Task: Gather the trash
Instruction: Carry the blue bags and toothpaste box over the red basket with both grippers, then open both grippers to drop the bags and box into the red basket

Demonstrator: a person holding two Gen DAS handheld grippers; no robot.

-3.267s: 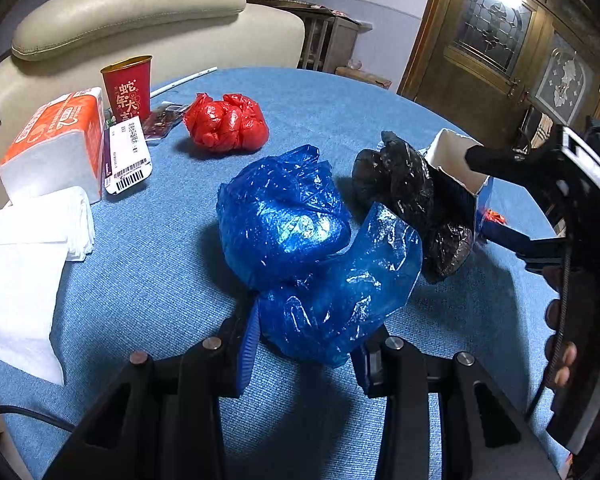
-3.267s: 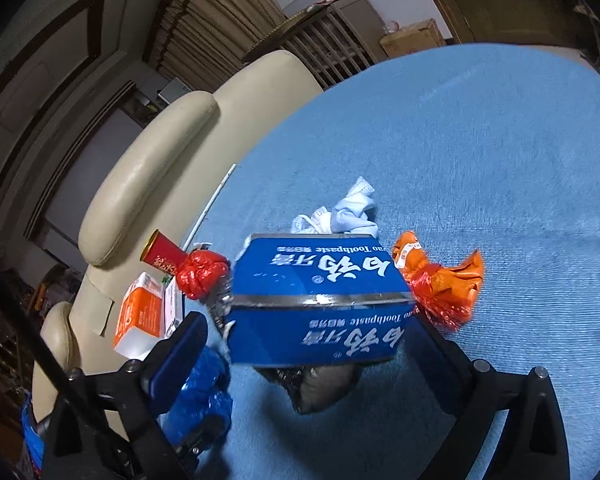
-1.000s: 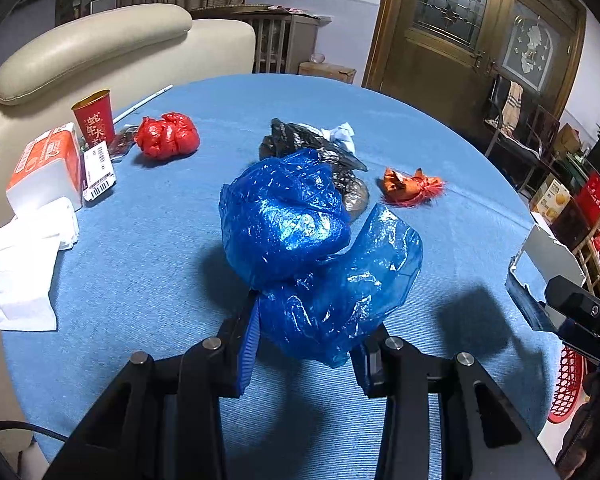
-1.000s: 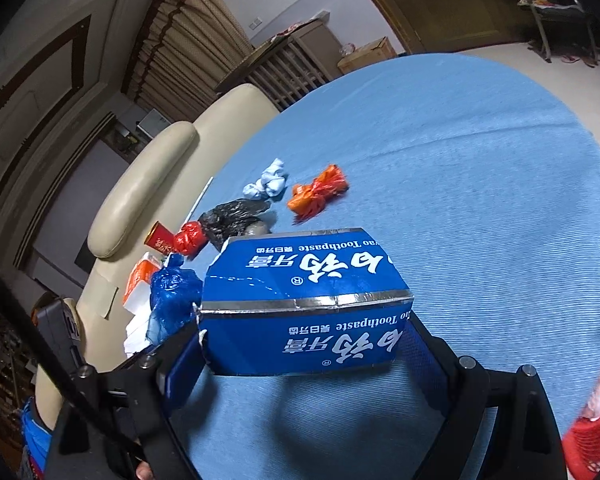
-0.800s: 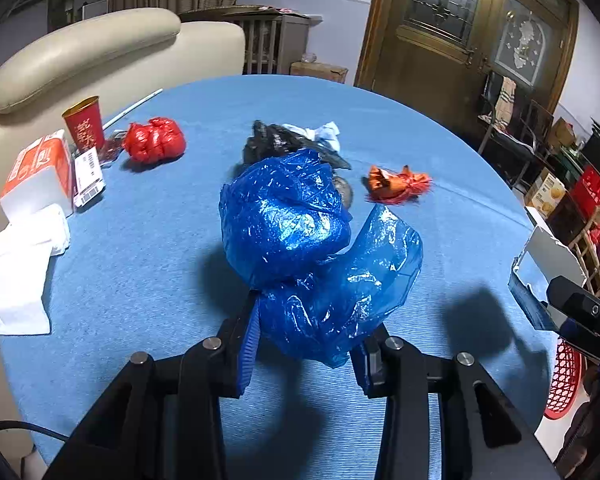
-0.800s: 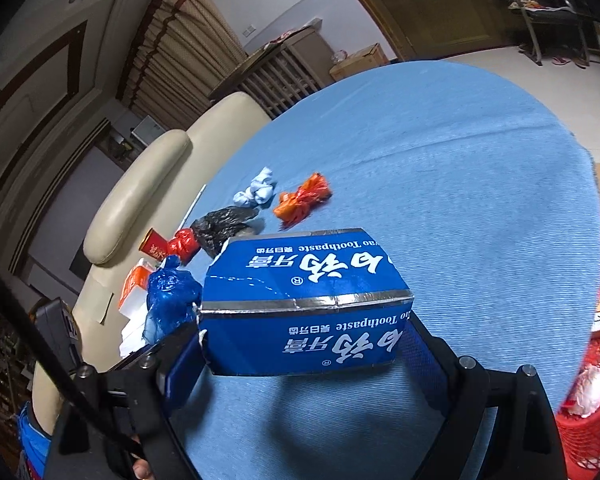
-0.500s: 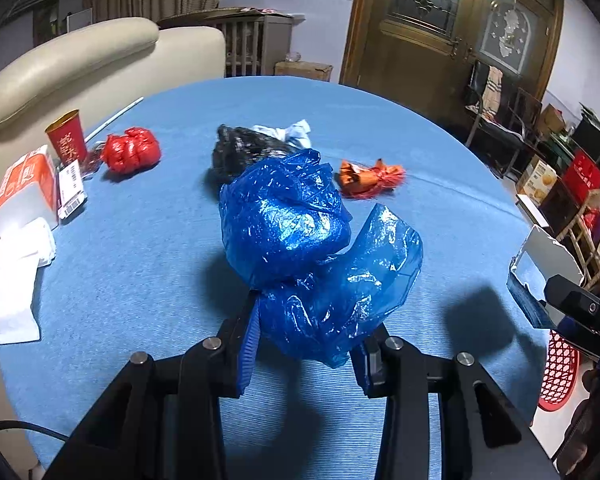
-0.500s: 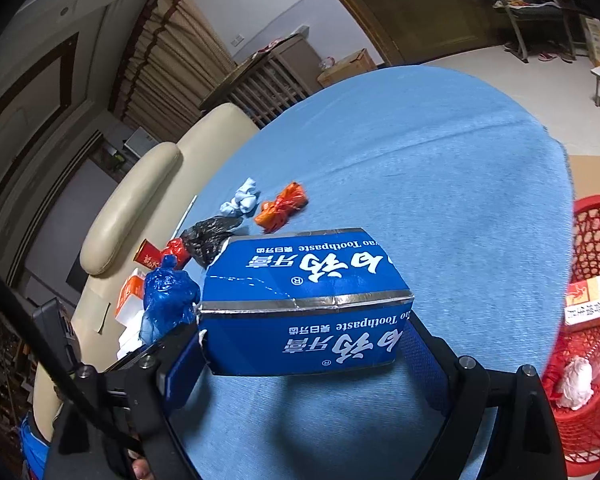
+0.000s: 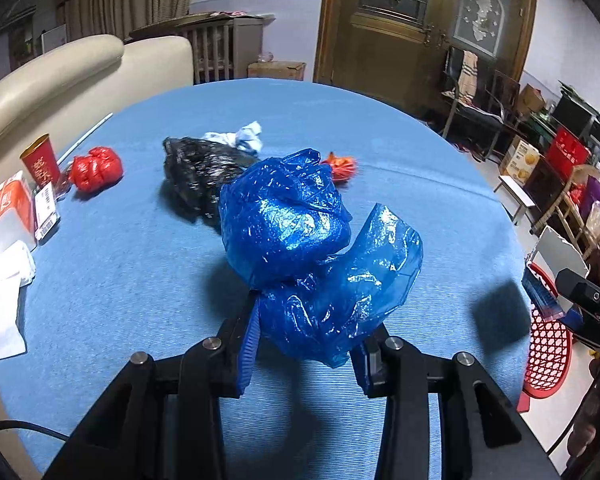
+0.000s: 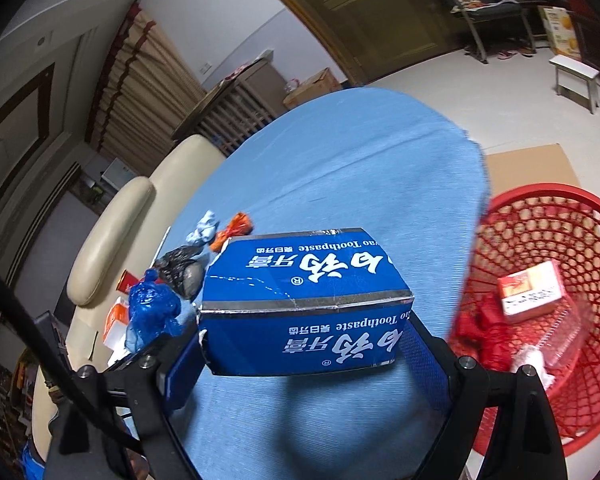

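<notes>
My left gripper [image 9: 308,344] is shut on a crumpled blue plastic bag [image 9: 312,248] and holds it above the blue table [image 9: 140,272]. My right gripper [image 10: 304,360] is shut on a blue toothpaste box [image 10: 304,300], held over the table's right edge beside a red mesh bin [image 10: 548,240] on the floor. The bin holds a red-and-white carton [image 10: 532,292] and other rubbish. On the table lie a black bag [image 9: 200,172], a red bag [image 9: 96,168], an orange wrapper [image 9: 340,164] and a white-blue wad [image 9: 240,138].
A red paper cup [image 9: 40,164], an orange tissue pack [image 9: 4,216] and white tissues [image 9: 0,304] sit at the table's left. A cream sofa [image 9: 60,80] stands behind it. The red bin [image 9: 548,352] shows at the right, with my right gripper [image 9: 568,300] above it.
Both grippers have moved right toward the table's edge with their loads. The red bin has come fully into the right wrist view.
</notes>
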